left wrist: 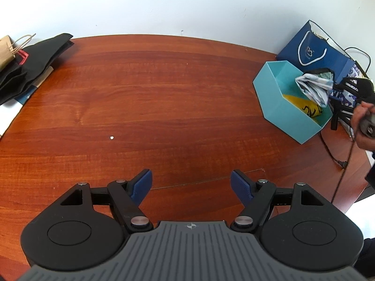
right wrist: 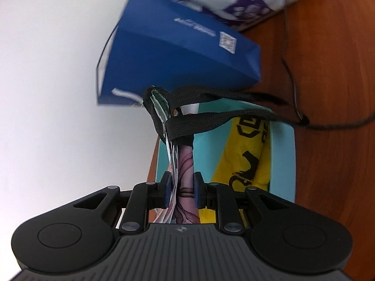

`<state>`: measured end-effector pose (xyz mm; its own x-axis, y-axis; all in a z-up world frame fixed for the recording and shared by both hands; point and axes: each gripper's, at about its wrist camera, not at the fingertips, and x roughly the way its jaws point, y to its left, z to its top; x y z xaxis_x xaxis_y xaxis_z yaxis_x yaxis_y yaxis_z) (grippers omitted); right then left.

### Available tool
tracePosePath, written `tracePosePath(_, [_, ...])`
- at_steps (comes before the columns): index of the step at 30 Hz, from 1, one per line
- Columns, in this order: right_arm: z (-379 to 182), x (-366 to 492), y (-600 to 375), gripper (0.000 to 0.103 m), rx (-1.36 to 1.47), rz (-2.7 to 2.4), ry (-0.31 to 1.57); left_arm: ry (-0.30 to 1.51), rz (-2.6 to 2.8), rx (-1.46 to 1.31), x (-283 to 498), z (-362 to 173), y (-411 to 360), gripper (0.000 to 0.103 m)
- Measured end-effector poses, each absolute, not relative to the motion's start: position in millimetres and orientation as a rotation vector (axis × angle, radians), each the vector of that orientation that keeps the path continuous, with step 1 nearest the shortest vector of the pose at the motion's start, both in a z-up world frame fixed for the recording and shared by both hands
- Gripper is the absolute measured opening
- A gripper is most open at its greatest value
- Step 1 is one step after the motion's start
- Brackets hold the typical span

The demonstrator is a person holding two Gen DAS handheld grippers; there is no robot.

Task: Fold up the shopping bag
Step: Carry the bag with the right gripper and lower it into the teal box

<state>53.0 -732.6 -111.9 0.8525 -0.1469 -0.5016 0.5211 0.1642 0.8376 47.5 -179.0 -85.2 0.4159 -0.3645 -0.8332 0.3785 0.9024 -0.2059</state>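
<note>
Shopping bag (right wrist: pixel 185 164), folded into a compact bundle with black straps, is pinched in right tool (right wrist: pixel 180 188) above the teal box (left wrist: pixel 276 107) near the surface's right edge. Left tool (left wrist: pixel 191 186) is spread, empty, over bare surface (left wrist: pixel 164 93). Folding looks done; dropping it into the box, beside a yellow bag (right wrist: pixel 248 159), remains.

place: home or office | cues: wooden table (left wrist: pixel 164 93), white wall (left wrist: pixel 187 4), gift bags (left wrist: pixel 314 49)
</note>
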Motion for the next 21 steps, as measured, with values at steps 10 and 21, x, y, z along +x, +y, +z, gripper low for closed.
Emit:
tracePosePath(10, [-149,75,-707,0.023,1.428,-0.618,0.290,1.044,-0.411,0.010,39,-82,-163,0.076])
tracePosePath(21, [-156,103,-712,0.037,1.313,-0.645,0.333,1.038,-0.364,-0.005,39,-80,-149,0.076])
